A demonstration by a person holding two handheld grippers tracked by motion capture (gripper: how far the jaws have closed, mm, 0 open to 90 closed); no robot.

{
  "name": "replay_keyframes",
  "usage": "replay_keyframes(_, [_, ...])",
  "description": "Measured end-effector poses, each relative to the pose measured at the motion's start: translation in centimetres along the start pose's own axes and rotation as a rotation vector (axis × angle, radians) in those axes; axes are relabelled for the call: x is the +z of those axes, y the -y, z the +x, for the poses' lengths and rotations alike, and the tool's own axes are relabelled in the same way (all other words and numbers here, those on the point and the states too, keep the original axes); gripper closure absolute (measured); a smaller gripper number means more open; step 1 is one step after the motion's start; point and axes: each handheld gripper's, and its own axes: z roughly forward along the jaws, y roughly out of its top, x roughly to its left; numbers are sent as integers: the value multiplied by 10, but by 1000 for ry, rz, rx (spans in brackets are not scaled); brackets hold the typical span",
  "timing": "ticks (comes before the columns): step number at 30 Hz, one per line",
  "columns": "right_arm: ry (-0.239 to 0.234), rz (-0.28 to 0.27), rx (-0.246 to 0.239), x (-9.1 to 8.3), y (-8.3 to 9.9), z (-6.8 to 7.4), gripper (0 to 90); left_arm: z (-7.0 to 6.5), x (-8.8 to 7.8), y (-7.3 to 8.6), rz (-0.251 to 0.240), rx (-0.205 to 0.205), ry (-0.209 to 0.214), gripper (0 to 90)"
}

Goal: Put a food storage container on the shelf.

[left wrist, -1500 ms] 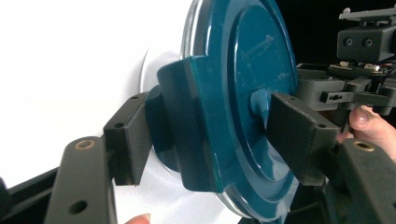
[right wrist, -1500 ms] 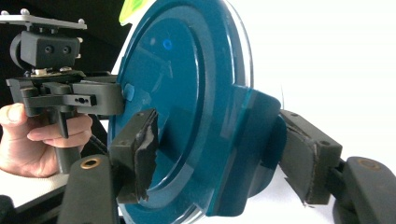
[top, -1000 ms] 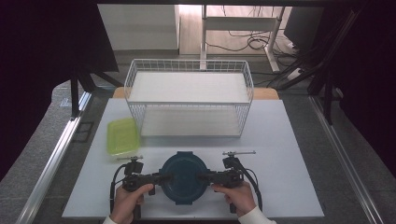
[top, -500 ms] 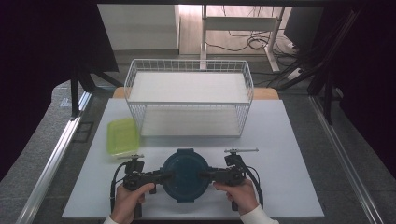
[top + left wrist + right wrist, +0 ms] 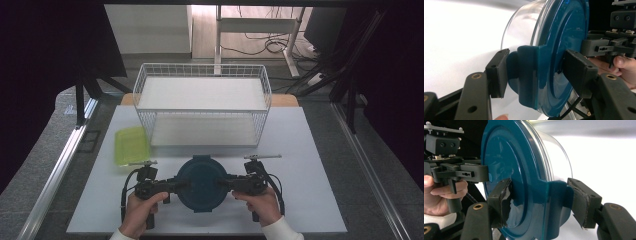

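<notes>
Now both jaws clamp the container [image 5: 202, 183] lid's opposite edge tabs — basket [image 5: 202, 107] well apart.

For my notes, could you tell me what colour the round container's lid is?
The lid is dark teal, clearest in the right gripper view.

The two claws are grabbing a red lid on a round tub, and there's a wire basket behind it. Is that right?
Not quite. The lid is dark teal, not red, as the high view shows. The left claw and right claw do grip its side tabs, and the wire basket does sit behind it.
</notes>
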Motion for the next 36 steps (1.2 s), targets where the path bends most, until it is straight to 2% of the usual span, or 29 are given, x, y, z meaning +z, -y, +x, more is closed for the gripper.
replay_keyframes(8, [3, -17, -11, -6, -12, 2, 385, -5, -1, -15, -6, 9, 10, 397])
replay_keyframes(17, [16, -40, -35, -19, -34, 12, 389, -15, -5, -34, -21, 23, 28, 397])
replay_keyframes(36, [12, -62, -82, -35, -73, 35, 393, -36, -27, -70, -59, 49, 30, 398])
